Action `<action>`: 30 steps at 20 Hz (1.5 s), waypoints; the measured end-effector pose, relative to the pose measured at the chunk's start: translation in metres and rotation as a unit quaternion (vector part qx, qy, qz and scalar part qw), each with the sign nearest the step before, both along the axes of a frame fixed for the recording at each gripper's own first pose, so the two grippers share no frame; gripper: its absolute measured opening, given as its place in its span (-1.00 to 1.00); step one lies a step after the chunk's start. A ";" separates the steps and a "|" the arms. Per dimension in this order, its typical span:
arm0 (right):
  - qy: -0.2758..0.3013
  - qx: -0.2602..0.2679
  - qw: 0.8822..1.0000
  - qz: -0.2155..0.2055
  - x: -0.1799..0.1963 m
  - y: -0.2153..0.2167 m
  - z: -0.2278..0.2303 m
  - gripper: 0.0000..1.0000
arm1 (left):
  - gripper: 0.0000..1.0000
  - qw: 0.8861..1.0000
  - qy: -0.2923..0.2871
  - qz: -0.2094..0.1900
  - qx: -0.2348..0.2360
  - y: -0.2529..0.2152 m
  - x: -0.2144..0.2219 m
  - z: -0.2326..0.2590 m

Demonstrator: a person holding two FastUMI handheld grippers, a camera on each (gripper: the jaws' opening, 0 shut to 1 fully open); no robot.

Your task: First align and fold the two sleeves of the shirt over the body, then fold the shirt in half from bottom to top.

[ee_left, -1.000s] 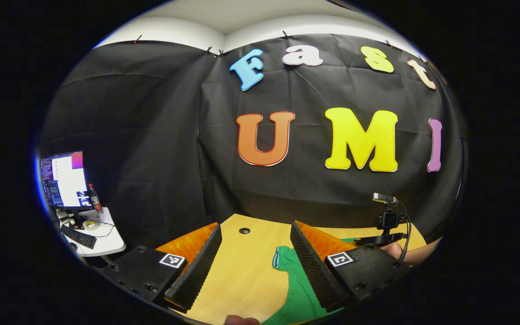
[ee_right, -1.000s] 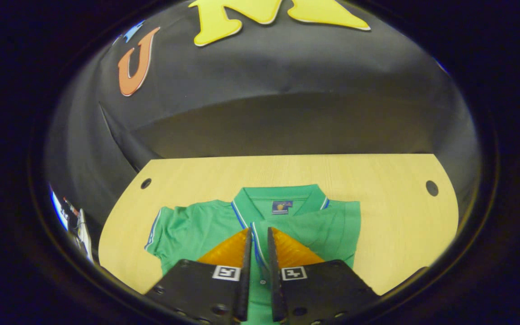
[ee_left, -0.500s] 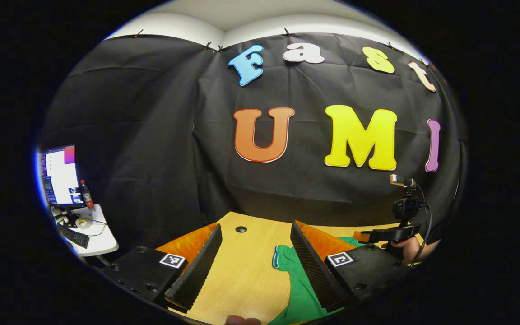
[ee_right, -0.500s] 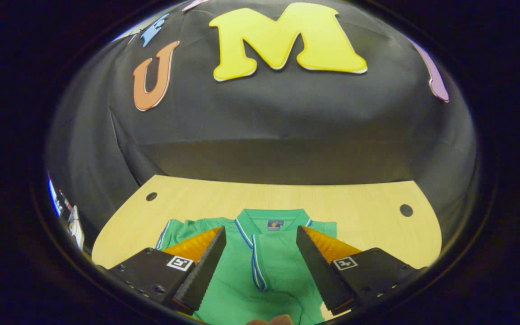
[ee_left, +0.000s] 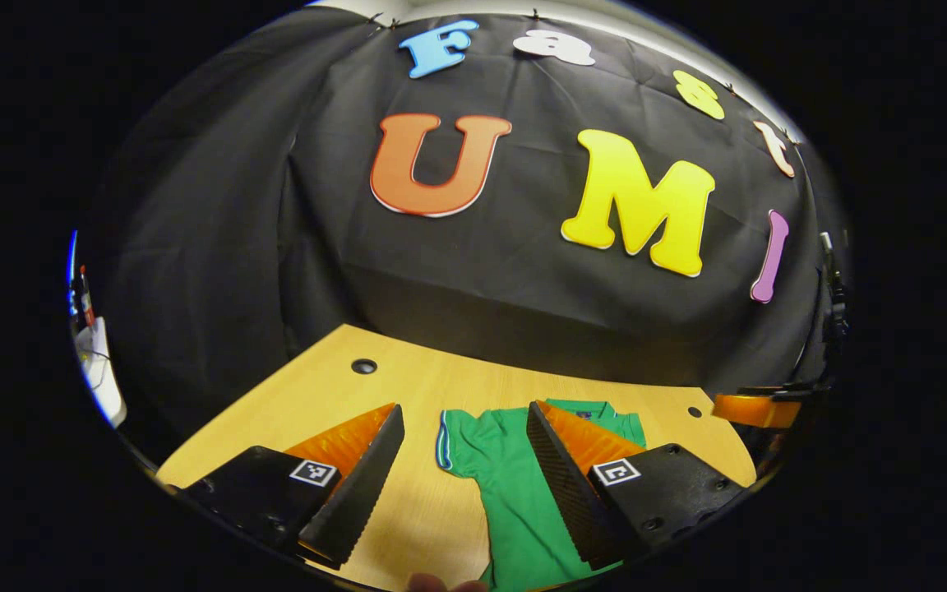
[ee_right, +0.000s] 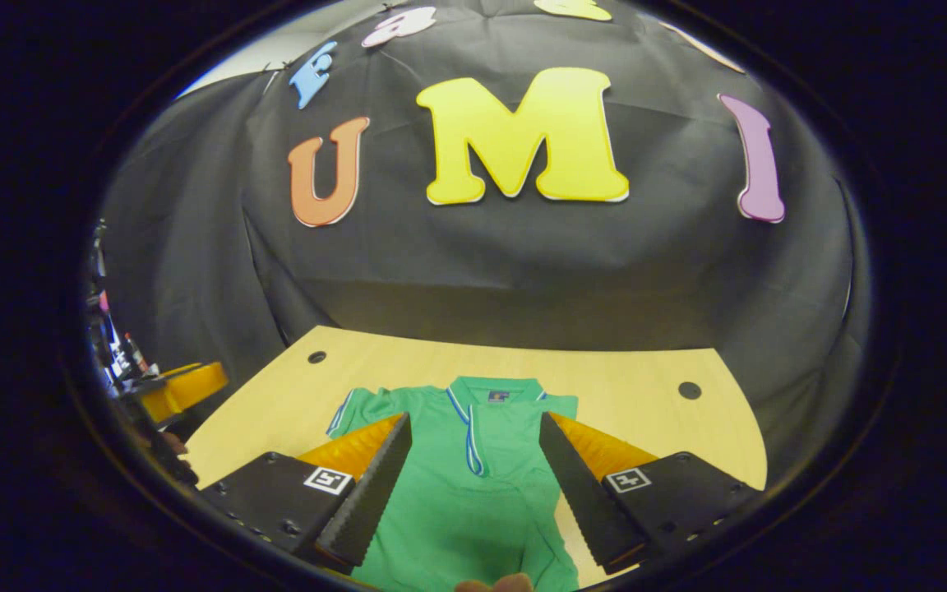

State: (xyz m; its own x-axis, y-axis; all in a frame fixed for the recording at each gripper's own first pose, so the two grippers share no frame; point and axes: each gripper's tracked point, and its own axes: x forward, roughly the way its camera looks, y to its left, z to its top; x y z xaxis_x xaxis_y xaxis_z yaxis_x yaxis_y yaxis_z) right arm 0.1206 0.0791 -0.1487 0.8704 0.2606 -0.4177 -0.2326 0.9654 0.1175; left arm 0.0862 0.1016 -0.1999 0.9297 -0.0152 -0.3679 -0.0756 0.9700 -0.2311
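Note:
A green polo shirt point(ee_right: 473, 469) lies flat on the wooden table point(ee_right: 646, 411), collar point(ee_right: 490, 395) at the far side. Its right sleeve lies folded over the body, while the left sleeve point(ee_right: 350, 407) still sticks out sideways. My right gripper point(ee_right: 473, 493) hovers open above the shirt's body, holding nothing. In the left gripper view the shirt point(ee_left: 515, 493) lies ahead with that spread sleeve point(ee_left: 461, 440) between the fingers' lines. My left gripper point(ee_left: 461, 489) is open and holds nothing, above the table to the left of the shirt. Each gripper sees the other at its view's edge: right gripper point(ee_left: 757, 409), left gripper point(ee_right: 182, 386).
The table has round cable holes near its far corners point(ee_right: 690, 390) point(ee_right: 316, 357) point(ee_left: 363, 366). Black cloth walls close the far side and the left. A small white desk point(ee_left: 99, 370) stands outside the booth at far left. Bare wood surrounds the shirt.
My right gripper opened, let go of the right sleeve over the shirt's body, and drew back and up. My left gripper swung and tilted down toward the shirt.

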 end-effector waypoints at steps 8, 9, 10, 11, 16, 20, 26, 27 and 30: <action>-0.017 -0.046 0.998 -0.034 -0.047 -0.051 0.022 0.92 | 0.91 0.997 0.059 -0.048 0.001 0.010 0.080 -0.102; -0.013 -0.050 0.998 -0.037 -0.049 -0.055 0.021 0.91 | 0.91 0.996 0.067 -0.051 0.001 0.010 0.087 -0.114; -0.010 -0.054 0.998 -0.041 -0.052 -0.059 0.019 0.91 | 0.91 0.996 0.077 -0.051 0.000 0.012 0.095 -0.127; -0.006 -0.057 0.997 -0.044 -0.054 -0.063 0.017 0.86 | 0.91 0.995 0.084 -0.052 -0.002 0.013 0.101 -0.137; 0.020 -0.049 0.997 -0.062 -0.055 -0.075 0.005 0.92 | 0.88 0.989 0.128 -0.074 0.011 0.007 0.115 -0.178; 0.034 -0.042 0.996 -0.068 -0.054 -0.077 -0.003 0.92 | 0.94 0.983 0.170 -0.071 0.022 0.002 0.109 -0.200; 0.042 -0.026 0.996 -0.079 -0.054 -0.081 -0.011 0.92 | 0.51 0.973 0.209 -0.061 0.083 0.000 0.097 -0.208; 0.042 -0.025 0.996 -0.079 -0.054 -0.082 -0.013 0.92 | 0.34 0.973 0.208 -0.059 0.082 -0.004 0.097 -0.208; 0.045 -0.025 0.995 -0.081 -0.057 -0.086 -0.019 0.92 | -0.16 0.974 0.210 -0.039 0.075 -0.014 0.097 -0.212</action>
